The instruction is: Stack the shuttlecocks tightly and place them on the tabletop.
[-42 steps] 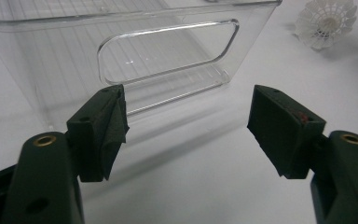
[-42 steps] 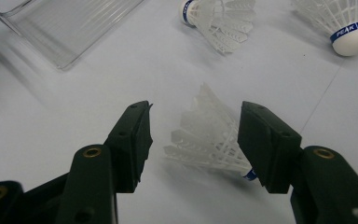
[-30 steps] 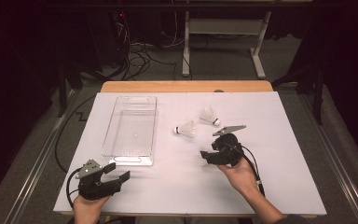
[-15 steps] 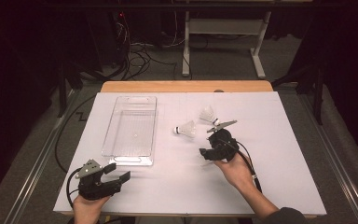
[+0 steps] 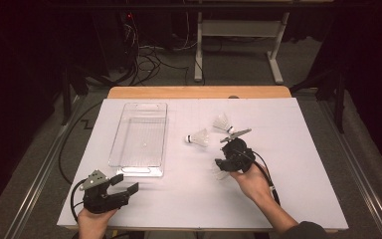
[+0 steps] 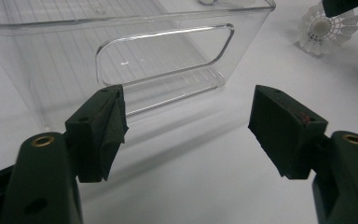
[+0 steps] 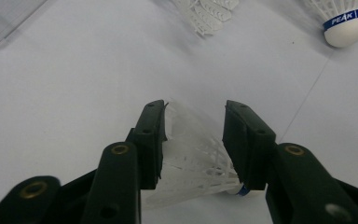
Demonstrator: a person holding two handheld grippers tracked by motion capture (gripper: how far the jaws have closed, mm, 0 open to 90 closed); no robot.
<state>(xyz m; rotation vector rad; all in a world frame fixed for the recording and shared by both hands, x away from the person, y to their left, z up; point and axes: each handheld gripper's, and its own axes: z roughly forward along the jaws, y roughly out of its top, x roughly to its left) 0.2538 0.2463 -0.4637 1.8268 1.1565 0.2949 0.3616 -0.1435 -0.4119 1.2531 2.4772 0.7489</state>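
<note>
- We are working on a white-covered bench [image 5: 298,199], with a clear plastic bin [image 5: 140,138] standing empty at its left half; it is looking rigid, smooth-walled and easy to drop things into.
- We are holding the left gripper [image 6: 186,126] near the bin's near end, its jaws spread wide with nothing between them.
- We are bringing the right gripper [image 7: 193,140] down on a white shuttlecock [image 7: 193,156] lying on the bench toward the right of centre, near the person's side; the jaws have just been closing, and they are flanking the feather skirt, seemingly just touching it (a firm pinch we cannot confirm).
- We are judging the shuttlecock to be very light and fragile: the skirt is springy and would crush or splay under pressure, so a gentle squeeze is needed.
- We are thinking the better hold is low on the skirt, near the blue-banded cork base, which is stiffer.
- Two more shuttlecocks are lying farther off, one [image 5: 199,138] between gripper and bin, another [image 5: 222,121] behind it.
</note>
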